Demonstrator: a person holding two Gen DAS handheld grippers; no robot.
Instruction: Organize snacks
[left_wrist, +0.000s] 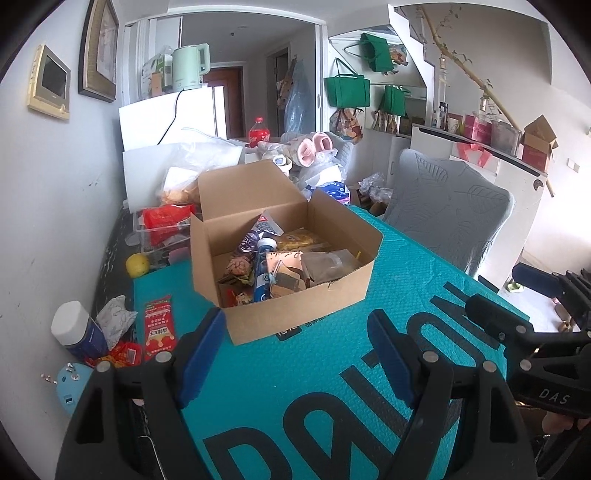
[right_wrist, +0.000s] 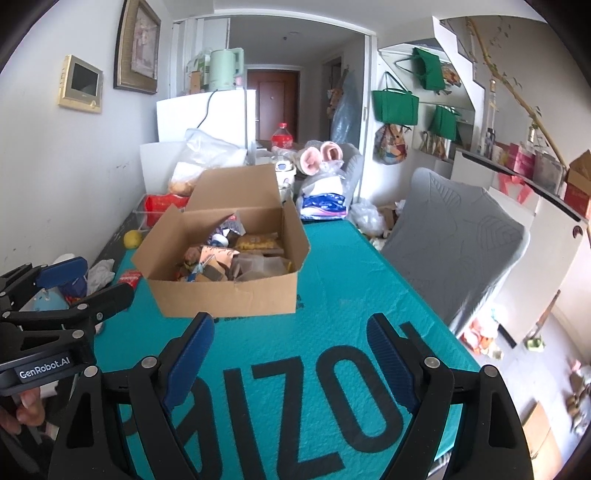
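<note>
Both grippers (left_wrist: 295, 354) (right_wrist: 291, 354) hang open and empty over the mat (left_wrist: 332, 369), snacks (left_wrist: 280, 262) fill the box (left_wrist: 295, 310), some wait outside (left_wrist: 159, 325).

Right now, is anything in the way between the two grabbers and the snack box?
No. Only bare teal mat lies between the open left gripper, the open right gripper and the cardboard box.

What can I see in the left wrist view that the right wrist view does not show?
Only the left wrist view shows the red leaflet lying flat on the mat, and the right gripper at its right edge. Only the right wrist view shows the left gripper at its left edge. Both show the open cardboard box of snacks on the teal mat, and the grey chair.
</note>
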